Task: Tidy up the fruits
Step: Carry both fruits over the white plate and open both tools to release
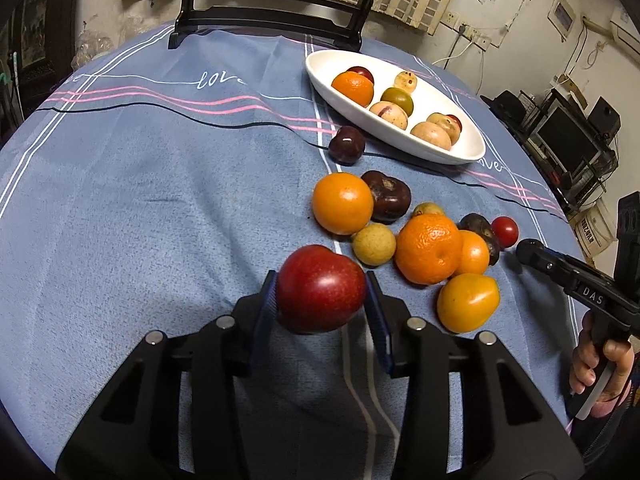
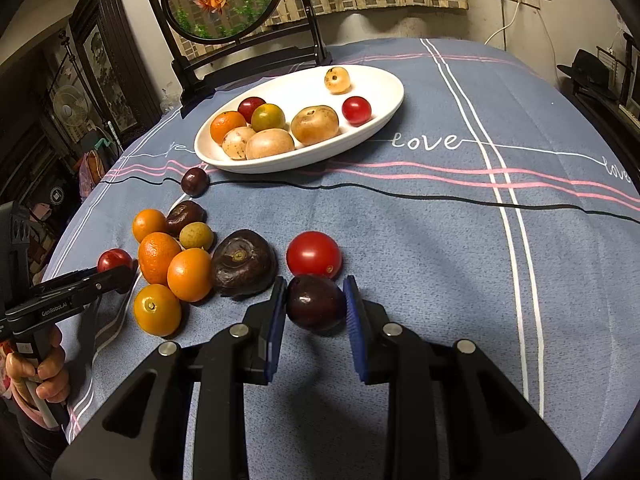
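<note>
Blue pads of my left gripper (image 1: 321, 280) press both sides of a red plum (image 1: 316, 304); it is shut on it just over the blue tablecloth. My right gripper (image 2: 315, 286) is shut on a dark purple plum (image 2: 316, 308), in front of a red cherry tomato (image 2: 314, 254). Between the two grippers lies a pile of loose fruit: oranges (image 1: 428, 248), a yellow-orange fruit (image 1: 468, 302), a dark wrinkled fruit (image 2: 242, 266) and a small tan one (image 1: 373, 244). Farther back, a white oval dish (image 2: 280, 166) holds several fruits.
A lone dark plum (image 1: 346, 145) sits by the dish's near rim. A round picture on a black stand (image 2: 224, 0) stands at the table's far edge. A hand (image 1: 600, 372) holds the right gripper's handle. Shelves with electronics (image 1: 568, 140) stand off the table to the right.
</note>
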Available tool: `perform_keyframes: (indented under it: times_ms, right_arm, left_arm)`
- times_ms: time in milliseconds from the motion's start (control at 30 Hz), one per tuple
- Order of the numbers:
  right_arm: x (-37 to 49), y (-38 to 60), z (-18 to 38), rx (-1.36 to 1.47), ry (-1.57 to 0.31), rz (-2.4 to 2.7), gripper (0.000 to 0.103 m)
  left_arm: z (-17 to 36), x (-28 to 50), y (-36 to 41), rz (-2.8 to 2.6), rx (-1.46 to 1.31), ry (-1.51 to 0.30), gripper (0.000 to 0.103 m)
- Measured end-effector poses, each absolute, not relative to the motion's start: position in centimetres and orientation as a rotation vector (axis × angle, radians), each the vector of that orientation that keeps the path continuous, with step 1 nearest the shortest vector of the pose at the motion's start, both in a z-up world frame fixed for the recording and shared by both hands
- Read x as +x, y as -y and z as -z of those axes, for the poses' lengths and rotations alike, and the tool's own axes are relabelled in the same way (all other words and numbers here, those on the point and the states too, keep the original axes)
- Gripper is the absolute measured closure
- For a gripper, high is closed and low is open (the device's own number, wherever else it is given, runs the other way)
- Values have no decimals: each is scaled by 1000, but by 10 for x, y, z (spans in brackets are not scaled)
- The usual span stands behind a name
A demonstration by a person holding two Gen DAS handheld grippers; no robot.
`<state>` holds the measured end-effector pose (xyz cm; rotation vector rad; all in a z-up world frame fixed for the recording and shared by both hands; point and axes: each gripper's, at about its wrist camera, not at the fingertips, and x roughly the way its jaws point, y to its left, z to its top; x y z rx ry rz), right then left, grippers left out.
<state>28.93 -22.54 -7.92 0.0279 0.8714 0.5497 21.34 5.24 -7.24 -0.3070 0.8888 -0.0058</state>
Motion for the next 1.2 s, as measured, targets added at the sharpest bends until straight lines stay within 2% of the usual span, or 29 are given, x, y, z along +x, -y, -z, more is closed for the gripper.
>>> perform_keyframes:
  times_ms: [200,367,633,833,933,1200]
  right_arm:
    - [288,227,76,43,-851,-558,74]
    - [282,228,62,75,-758,-586,74]
    - [323,215,23,227,-629,-590,74]
    - [391,194,26,250,-617,-494,74]
    - [418,196,39,280,-677,-453,74]
    - [430,197,54,265,-749,-456,74]
  left_arm:
    - [63,204,-53,15,-319,-815,61]
    - [43,207,-37,15,-237,-750,61]
    - [-18,280,-14,98,-204,-647,61]
    - [-18,374,3,115,-135,-728,61]
    - [-10,415,12,72,-72,-768,61]
    - [29,473,32,59,-14,-893,60]
